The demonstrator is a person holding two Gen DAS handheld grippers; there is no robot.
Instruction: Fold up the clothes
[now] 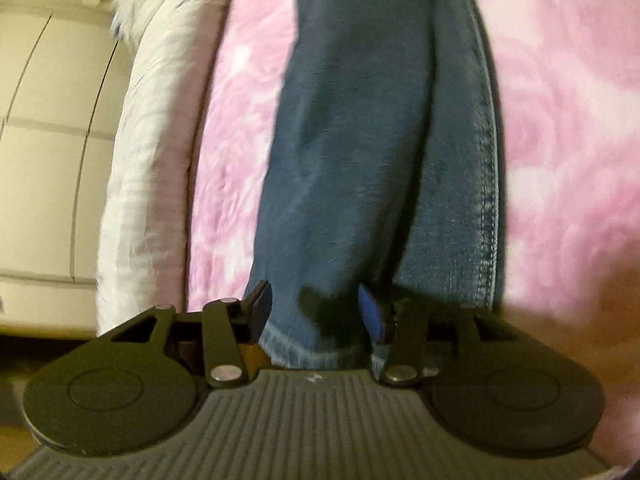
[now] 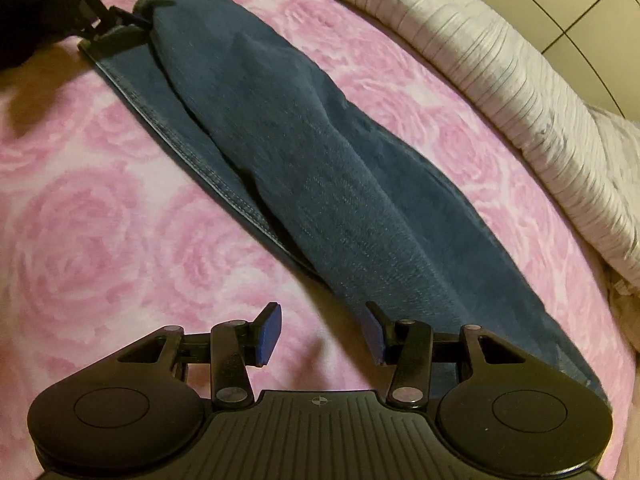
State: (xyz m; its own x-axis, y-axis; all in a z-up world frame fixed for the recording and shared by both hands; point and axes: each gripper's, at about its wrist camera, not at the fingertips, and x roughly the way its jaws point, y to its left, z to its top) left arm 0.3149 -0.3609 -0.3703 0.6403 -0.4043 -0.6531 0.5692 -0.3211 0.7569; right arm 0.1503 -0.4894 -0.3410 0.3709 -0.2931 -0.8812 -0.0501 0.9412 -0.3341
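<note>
Jeans: I see long dark-blue denim jeans (image 2: pixel 320 176), folded lengthwise, lying flat on the pink rose-patterned blanket (image 2: pixel 100 216).
Left gripper (image 1: pixel 316 312): jaws partly apart, hem end between them; I can't tell if the pads press, it's blurred.
Right gripper (image 2: pixel 322 334): half open over blanket, one blue pad (image 2: pixel 374 334) at the denim's edge, gripping nothing.
Cut off: waistband end under my right gripper.
Edge: white ribbed quilt (image 2: pixel 520 92).

Jeans (image 2: pixel 320 160): laid lengthwise on pink rose blanket (image 2: pixel 100 220). Right gripper (image 2: pixel 320 334): jaws apart, empty, at jeans' near edge. Left gripper (image 2: pixel 120 20): at far hem.
</note>
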